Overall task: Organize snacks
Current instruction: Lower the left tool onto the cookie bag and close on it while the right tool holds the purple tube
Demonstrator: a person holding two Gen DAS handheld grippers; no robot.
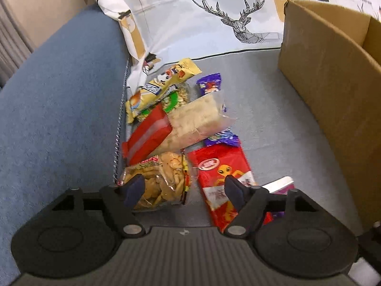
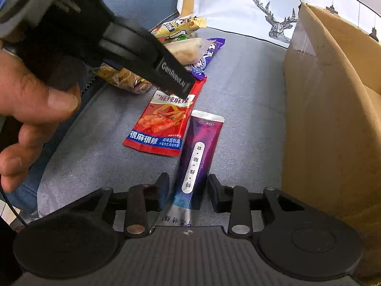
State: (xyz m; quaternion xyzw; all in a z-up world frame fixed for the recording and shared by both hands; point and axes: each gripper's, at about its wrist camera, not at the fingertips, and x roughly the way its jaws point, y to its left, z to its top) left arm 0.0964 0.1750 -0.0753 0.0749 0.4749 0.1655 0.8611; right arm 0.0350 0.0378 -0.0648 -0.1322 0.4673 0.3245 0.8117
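right wrist view is showing the purple sachet (image 2: 198, 152) lying lengthwise straight ahead between the open right claw (image 2: 188, 187), beside the cardboard box (image 2: 333, 119); the left claw (image 1: 183, 189) is hovering open over the snack pile (image 1: 176, 124), farther off.

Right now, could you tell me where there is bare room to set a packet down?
Bare grey cushion runs between the snack pile and the cardboard box. A smaller patch lies left of the red spicy packet. It is crowded along the blue armrest, where packets overlap.
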